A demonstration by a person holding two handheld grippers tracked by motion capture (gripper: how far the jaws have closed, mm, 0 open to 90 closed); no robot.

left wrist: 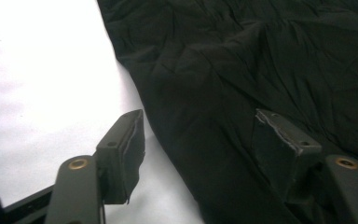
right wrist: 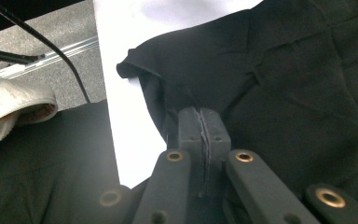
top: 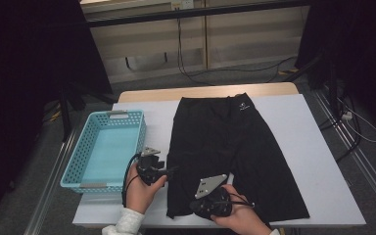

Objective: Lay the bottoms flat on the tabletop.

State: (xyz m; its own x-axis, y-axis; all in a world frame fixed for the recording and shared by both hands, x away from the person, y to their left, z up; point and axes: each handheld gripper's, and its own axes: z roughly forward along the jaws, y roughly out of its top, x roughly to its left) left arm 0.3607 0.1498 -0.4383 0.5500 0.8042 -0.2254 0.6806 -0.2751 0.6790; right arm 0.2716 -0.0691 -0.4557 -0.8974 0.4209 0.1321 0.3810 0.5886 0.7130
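White tabletop (top: 303, 147): shorts (top: 235, 147) hem pinched in right hand-held gripper (right wrist: 200, 126); left hand-held gripper (left wrist: 198, 140) open, straddling edge.

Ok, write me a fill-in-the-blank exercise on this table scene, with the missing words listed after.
1. The black shorts lie flat on the ____ table.
2. The basket left of the shorts is light ____.
3. The right gripper has its fingers ____ on the hem of the shorts.
4. The left gripper has its fingers ____, one over the table, one over the fabric.

Missing words: white; blue; shut; open
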